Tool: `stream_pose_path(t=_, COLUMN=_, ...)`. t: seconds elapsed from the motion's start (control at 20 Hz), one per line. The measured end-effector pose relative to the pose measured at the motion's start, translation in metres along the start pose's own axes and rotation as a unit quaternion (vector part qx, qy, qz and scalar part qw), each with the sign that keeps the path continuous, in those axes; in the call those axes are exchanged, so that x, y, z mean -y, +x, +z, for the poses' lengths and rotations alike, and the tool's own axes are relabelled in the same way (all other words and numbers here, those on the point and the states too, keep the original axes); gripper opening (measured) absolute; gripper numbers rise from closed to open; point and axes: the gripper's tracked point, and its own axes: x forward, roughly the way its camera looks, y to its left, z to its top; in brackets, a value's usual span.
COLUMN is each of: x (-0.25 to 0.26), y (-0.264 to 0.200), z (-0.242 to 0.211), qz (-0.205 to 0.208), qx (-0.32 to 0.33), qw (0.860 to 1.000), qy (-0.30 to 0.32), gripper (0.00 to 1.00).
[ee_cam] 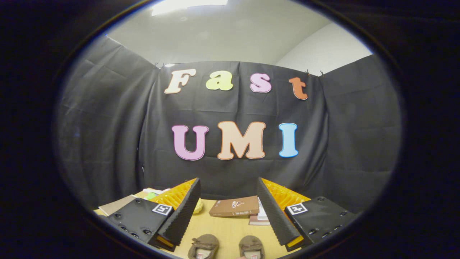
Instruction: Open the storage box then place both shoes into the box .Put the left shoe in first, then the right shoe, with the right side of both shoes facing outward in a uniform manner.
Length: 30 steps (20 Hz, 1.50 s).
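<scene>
Currently noted, gripper view:

Storage box: a flat brown box is seen lying on the desk, lid down and closed, toward the far edge, beyond the fingers and in line with the gap between them; a small printed mark is carried on its top.

Shoes: two brown shoes are set side by side at the near edge of the desk, openings upward, slightly apart; one shoe lies nearer the left finger, the other shoe nearer the right finger. Which one is the left shoe cannot be told.

Gripper: held above the desk, fingers spread wide; nothing is held and nothing is touched by either finger. The shoes are seen low between the fingers.

Desk: a yellowish wooden top; a bare strip is seen between shoes and box.

Beside the box: paper or a thin book is tucked just against its right end, partly hidden by the right finger.

Left far corner: a yellow soft object just behind the left finger, plus flat cardboard and a green item, too hidden to identify.
</scene>
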Motion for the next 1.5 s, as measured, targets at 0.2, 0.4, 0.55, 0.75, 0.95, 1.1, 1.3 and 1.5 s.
stream_pose_path(t=0.2, x=-0.002, y=0.000, z=0.000, qz=0.004, qx=-0.002, qw=1.000, qy=0.002, gripper=0.99)
stream_pose_path(t=0.4, x=-0.004, y=0.001, z=-0.001, qz=0.009, qx=-0.002, qw=1.000, qy=0.005, gripper=0.99)
stream_pose_path(t=0.55, x=-0.005, y=0.002, z=-0.004, qz=0.012, qx=-0.004, qw=1.000, qy=0.005, gripper=0.99)
stream_pose_path(t=0.75, x=-0.008, y=0.003, z=-0.017, qz=0.023, qx=-0.015, qw=1.000, qy=0.008, gripper=0.99)
stream_pose_path(t=0.95, x=-0.014, y=0.006, z=-0.031, qz=0.042, qx=-0.022, qw=0.999, qy=0.020, gripper=0.99)
stream_pose_path(t=1.1, x=-0.027, y=0.009, z=-0.056, qz=0.069, qx=-0.042, qw=0.996, qy=0.036, gripper=0.99)
stream_pose_path(t=1.3, x=-0.052, y=0.008, z=-0.083, qz=0.118, qx=-0.059, qw=0.990, qy=0.053, gripper=0.99)
stream_pose_path(t=1.5, x=-0.082, y=0.005, z=-0.120, qz=0.177, qx=-0.101, qw=0.973, qy=0.108, gripper=0.99)
